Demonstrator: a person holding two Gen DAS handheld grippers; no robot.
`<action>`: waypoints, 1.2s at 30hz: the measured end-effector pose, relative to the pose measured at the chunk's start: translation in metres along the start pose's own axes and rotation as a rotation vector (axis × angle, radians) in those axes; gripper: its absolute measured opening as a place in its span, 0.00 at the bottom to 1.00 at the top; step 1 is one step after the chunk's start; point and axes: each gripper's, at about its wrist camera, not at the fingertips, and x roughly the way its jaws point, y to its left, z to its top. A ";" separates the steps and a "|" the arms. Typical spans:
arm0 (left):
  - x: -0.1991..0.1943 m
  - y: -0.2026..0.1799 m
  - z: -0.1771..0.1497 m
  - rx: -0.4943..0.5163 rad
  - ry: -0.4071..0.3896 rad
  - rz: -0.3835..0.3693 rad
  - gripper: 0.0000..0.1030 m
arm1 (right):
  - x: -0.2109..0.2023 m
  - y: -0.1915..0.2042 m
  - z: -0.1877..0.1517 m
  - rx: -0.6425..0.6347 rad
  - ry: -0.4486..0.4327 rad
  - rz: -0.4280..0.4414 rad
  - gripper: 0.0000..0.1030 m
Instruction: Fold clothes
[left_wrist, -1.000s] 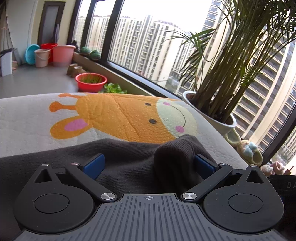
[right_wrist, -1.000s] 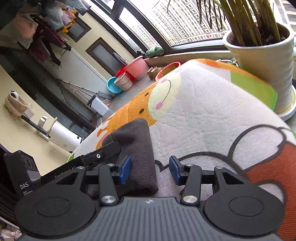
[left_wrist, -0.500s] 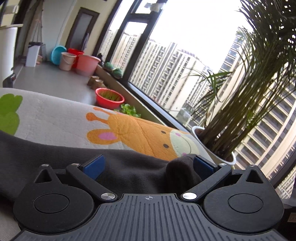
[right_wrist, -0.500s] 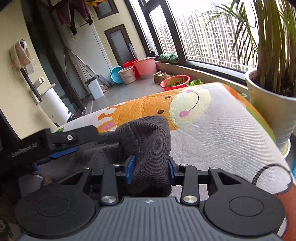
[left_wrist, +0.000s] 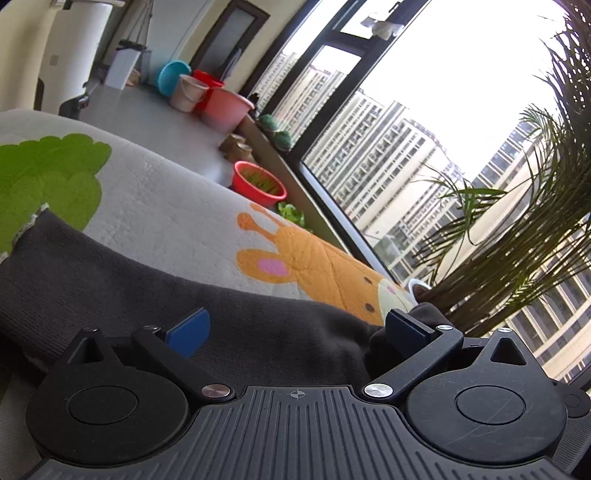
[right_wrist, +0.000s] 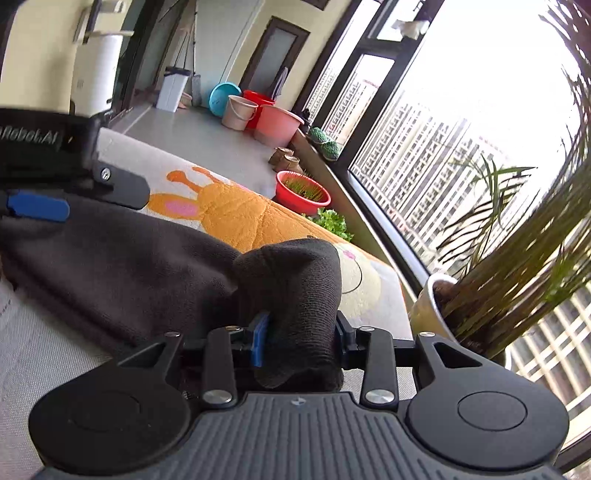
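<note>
A dark grey knitted garment is spread across the quilted cartoon mat (an orange giraffe is printed on it), filling the lower left of both views. Its ribbed, bunched end is pinched between the narrowed blue pads of the right gripper. The left gripper is spread wide over the cloth, with nothing gripped.
</note>
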 end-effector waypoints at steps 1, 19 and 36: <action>0.001 0.000 0.000 0.006 0.000 0.001 1.00 | -0.001 0.008 0.002 -0.040 -0.011 -0.018 0.33; 0.002 -0.009 0.004 0.096 0.009 -0.102 1.00 | -0.026 0.036 -0.022 -0.036 -0.211 0.102 0.37; 0.028 -0.052 -0.009 0.506 -0.002 0.099 1.00 | -0.033 -0.050 -0.043 0.431 -0.193 0.487 0.48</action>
